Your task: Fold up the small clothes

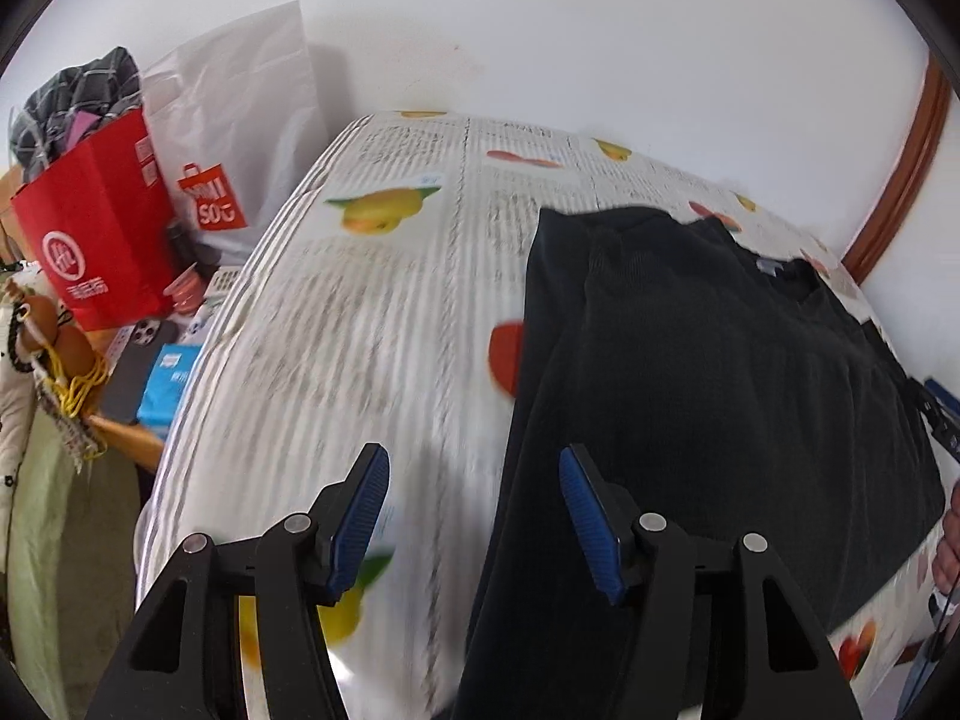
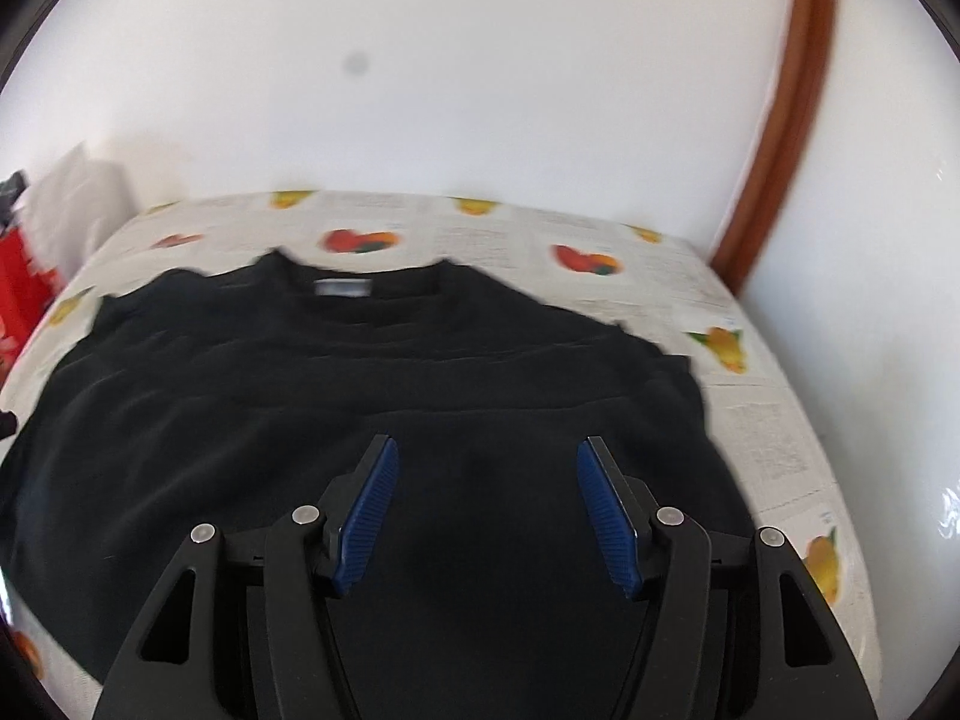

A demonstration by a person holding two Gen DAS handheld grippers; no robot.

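1. Blue ribbed pads of the right tool (image 2: 485, 510) fill the foreground of the right wrist view, spread wide apart with nothing between them; it hangs released above the lower middle of the black shirt (image 2: 372, 420).
2. Likewise the left tool (image 1: 474, 525) is released and empty, poised over the shirt's (image 1: 708, 420) left edge, where dark cloth meets the fruit-printed cover (image 1: 372, 312).
3. The shirt lies spread flat on the desk, collar and pale neck label (image 2: 342, 287) toward the far wall, hem toward the person. That layout looks like preparation: laid out so a side can be picked up and turned inward.
4. My guess is that the left tool sits at the edge because that is where a first fold would start, while the right one waits over the body to steady or pinch the cloth.
5. Beyond the desk's left side stand a red paper bag (image 1: 96, 240) stuffed with checked fabric and a white shopping bag (image 1: 240, 138), kept clear of the working area.
6. Both views are smeared, so the printed text on the cover cannot be read, and the sleeves are hard to separate from the body in the black mass.
7. The near hem is hidden behind the tool bodies, and I cannot tell whether either side is already folded under.
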